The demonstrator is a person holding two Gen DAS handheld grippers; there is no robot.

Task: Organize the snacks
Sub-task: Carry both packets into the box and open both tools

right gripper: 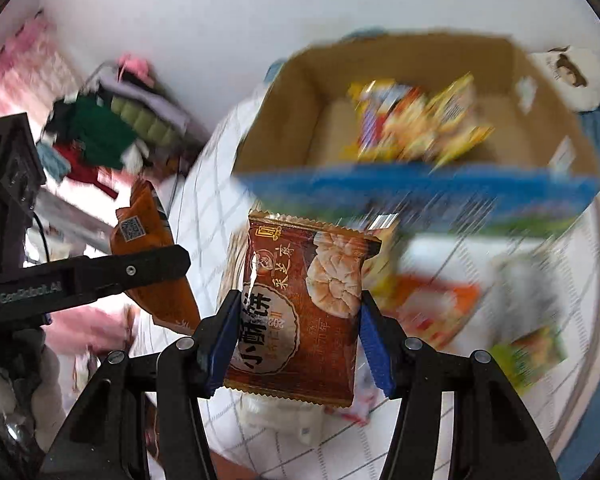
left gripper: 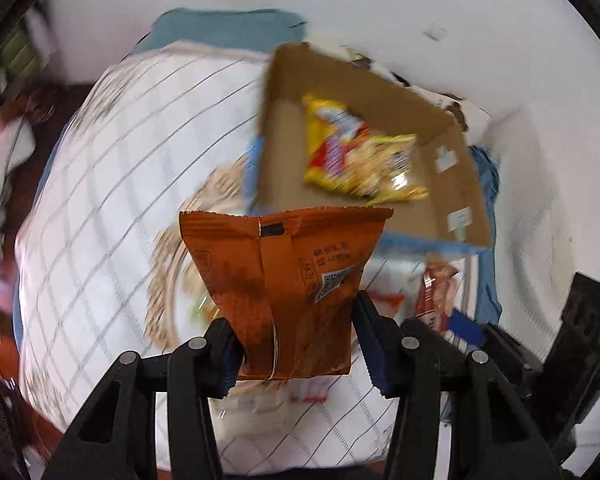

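While both claws are gripping snacks above the white checked cloth (left gripper: 100, 184), the left gripper (left gripper: 296, 344) is pinching a crinkly orange foil snack packet (left gripper: 284, 280) at centre frame, and the right gripper (right gripper: 296, 340) is squeezing a brown glossy pastry packet (right gripper: 300, 312). Both look light, slippery and crushable, best held by their sides. The open brown cardboard box (right gripper: 284, 120) is sitting upper right.

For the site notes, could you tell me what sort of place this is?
Probably a bedroom: a quilted bedspread under the cardboard box, and heaped clothes by the white wall.
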